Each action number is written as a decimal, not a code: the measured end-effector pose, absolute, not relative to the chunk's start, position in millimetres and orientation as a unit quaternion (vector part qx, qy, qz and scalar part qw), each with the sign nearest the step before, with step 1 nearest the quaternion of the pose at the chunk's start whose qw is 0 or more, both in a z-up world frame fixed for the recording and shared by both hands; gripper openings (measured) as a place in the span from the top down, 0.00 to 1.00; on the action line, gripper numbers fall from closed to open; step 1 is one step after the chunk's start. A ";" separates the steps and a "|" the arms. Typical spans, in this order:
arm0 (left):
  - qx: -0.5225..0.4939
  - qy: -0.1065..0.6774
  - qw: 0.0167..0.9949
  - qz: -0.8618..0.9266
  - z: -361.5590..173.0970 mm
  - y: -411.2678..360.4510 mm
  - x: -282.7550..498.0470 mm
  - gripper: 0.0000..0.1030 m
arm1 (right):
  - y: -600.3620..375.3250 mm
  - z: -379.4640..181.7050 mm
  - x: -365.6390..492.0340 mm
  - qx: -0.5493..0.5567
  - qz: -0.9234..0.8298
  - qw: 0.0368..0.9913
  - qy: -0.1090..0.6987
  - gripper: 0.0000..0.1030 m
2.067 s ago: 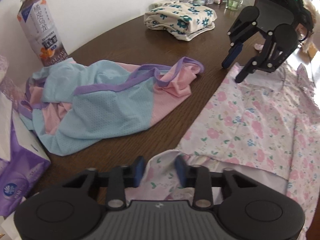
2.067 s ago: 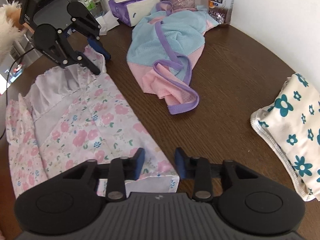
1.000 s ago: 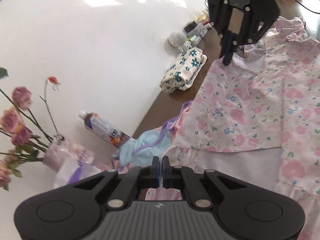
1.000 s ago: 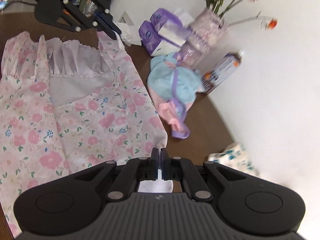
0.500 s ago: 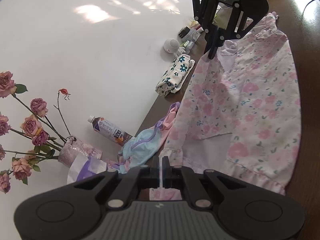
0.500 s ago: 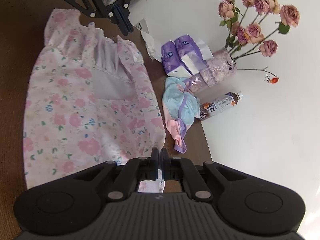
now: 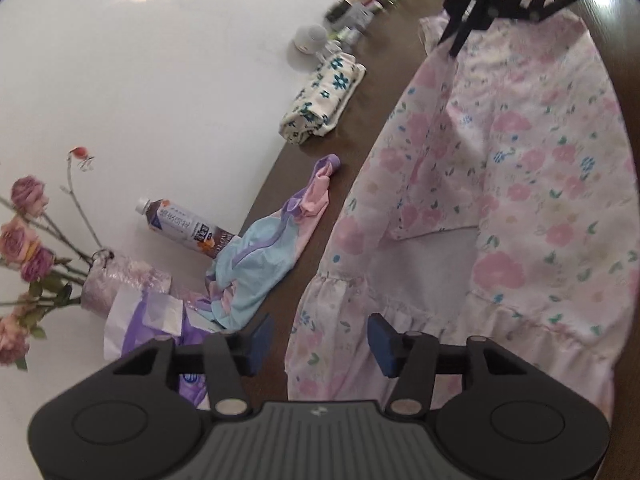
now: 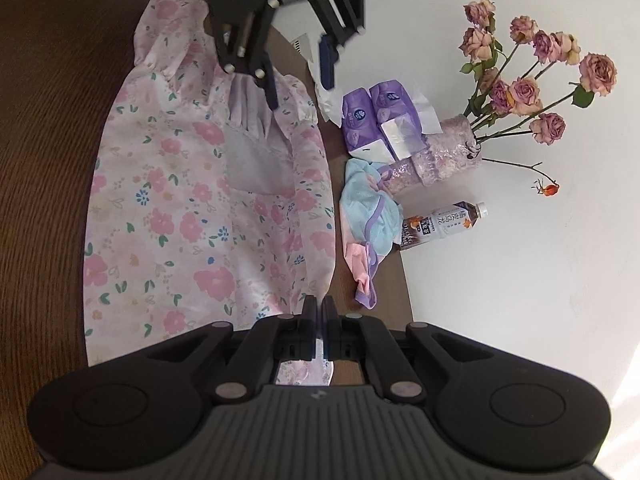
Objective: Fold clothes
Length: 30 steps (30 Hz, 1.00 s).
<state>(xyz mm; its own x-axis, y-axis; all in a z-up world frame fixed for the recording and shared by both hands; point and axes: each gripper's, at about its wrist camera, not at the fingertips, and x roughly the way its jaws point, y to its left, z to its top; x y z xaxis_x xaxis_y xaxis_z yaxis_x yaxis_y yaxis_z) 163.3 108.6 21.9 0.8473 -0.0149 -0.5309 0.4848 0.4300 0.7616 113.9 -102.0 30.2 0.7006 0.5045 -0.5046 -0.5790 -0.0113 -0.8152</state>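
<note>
The flowery dress (image 8: pixel 208 208) is lying on the brown counter (image 8: pixel 44 160). The right gripper (image 8: pixel 319 316) is pinching its hem. The left gripper (image 7: pixel 316 338) is spread wide, holding nothing. Next, it probably needs to grab an edge to fold.

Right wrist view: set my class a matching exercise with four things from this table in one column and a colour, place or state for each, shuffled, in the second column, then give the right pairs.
Column one
1. floral dress
2. tea bottle
3. roses
4. right hand-held gripper

Column two
A. stands in a pale purple vase
B. shut on a fabric edge
C. spread flat on the brown table
D. beside the blue and pink garment, at the wall

Pairs: 1-C, 2-D, 3-A, 4-B
</note>
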 end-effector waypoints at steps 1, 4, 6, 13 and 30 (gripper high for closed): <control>0.514 0.241 0.808 -0.159 20.2 107.2 170.3 0.50 | -102.1 29.2 112.8 -0.600 0.385 0.701 0.031 0.98; 0.525 0.260 0.792 -0.172 15.7 105.8 179.3 0.91 | -103.1 26.2 108.7 -0.606 0.382 0.697 0.026 0.98; 0.534 0.262 0.786 -0.169 14.7 104.3 178.4 0.98 | -104.8 24.5 107.3 -0.610 0.379 0.696 0.024 0.98; 0.620 0.182 0.755 -0.106 5.7 84.5 123.5 0.99 | -113.2 15.1 100.8 -0.610 0.373 0.699 0.027 0.98; 0.651 0.219 0.719 -0.100 -39.1 73.1 96.0 0.98 | -117.5 -14.8 85.1 -0.615 0.374 0.692 0.052 0.98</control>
